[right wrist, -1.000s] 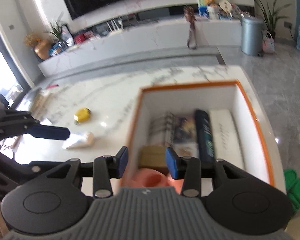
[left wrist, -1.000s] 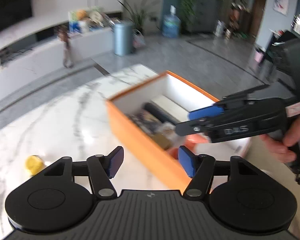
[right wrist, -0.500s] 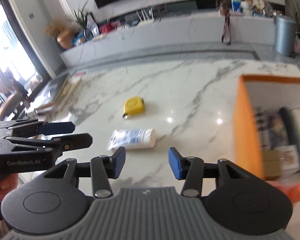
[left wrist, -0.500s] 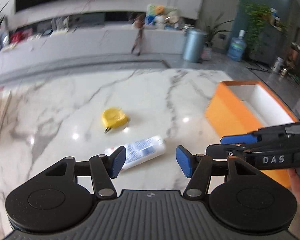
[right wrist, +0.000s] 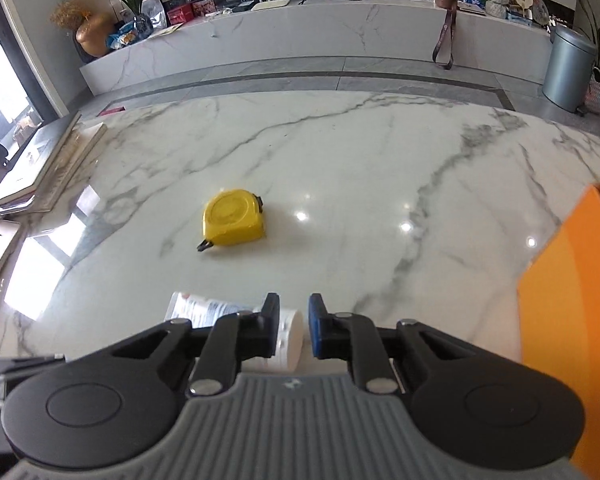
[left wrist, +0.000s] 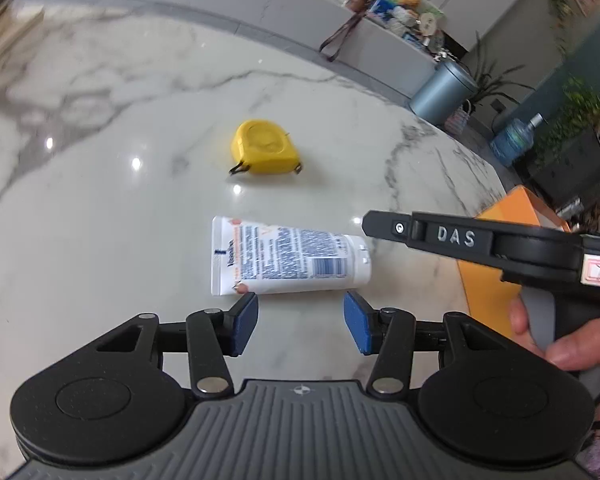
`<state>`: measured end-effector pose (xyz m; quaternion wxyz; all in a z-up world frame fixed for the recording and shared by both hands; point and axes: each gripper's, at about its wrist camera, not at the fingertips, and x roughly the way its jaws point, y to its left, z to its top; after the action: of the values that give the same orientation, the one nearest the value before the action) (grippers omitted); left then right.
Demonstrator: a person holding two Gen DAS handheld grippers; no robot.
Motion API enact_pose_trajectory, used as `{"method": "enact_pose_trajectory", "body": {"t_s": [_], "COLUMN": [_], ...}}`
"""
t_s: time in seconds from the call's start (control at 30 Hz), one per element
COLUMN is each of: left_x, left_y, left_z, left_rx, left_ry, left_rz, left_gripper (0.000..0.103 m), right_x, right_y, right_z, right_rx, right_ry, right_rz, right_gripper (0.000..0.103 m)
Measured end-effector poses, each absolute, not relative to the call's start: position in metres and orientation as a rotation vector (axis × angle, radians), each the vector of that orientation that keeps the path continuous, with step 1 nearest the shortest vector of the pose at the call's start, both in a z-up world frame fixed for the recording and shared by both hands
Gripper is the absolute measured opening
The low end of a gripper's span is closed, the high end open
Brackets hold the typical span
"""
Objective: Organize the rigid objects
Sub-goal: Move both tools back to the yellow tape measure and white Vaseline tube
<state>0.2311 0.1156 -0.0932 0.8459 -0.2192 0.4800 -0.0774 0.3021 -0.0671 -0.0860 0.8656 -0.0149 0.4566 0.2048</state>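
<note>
A white printed tube [left wrist: 288, 260] lies flat on the marble table, cap end to the right. A yellow tape measure [left wrist: 264, 148] lies beyond it. My left gripper [left wrist: 300, 326] is open and empty, just short of the tube. My right gripper [right wrist: 294, 330] is open with a narrow gap, right above the tube's cap end [right wrist: 290, 338]; it also shows in the left wrist view [left wrist: 380, 226], at the tube's right end. The tape measure [right wrist: 232, 224] lies ahead of it. The orange box [right wrist: 572, 300] stands at the right.
The orange box's corner [left wrist: 500, 248] is behind my right gripper in the left wrist view. Books [right wrist: 40, 176] lie at the table's far left edge. A grey bin [right wrist: 568, 68] stands on the floor beyond the table.
Both grippers swung away from the orange box and moved left and down to the tube. My right gripper's jaws have narrowed. The tube and tape measure have not moved.
</note>
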Motion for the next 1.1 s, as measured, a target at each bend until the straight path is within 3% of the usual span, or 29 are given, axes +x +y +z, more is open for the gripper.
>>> {"method": "enact_pose_trajectory", "body": {"t_s": [0.33,0.37,1.1], "left_x": [0.246,0.247,0.251], "left_y": [0.146,0.146,0.111], "left_z": [-0.118,-0.118,-0.11], "left_rx": [-0.663,-0.661,-0.095], "left_ry": [1.019,1.017,0.952], "left_rz": [-0.113,-0.115,-0.232], "left_gripper": [0.066,0.066,0.073], "right_x": [0.298,0.294,0.261], "right_y": [-0.058,-0.059,-0.045], "right_z": [-0.111,-0.116,-0.114], "right_rx": [-0.052,-0.031,-0.222], "right_ry": [1.129,1.15,1.039], "right_rz": [0.495,0.508,0.563], "right_gripper": [0.015,0.012,0.011]}}
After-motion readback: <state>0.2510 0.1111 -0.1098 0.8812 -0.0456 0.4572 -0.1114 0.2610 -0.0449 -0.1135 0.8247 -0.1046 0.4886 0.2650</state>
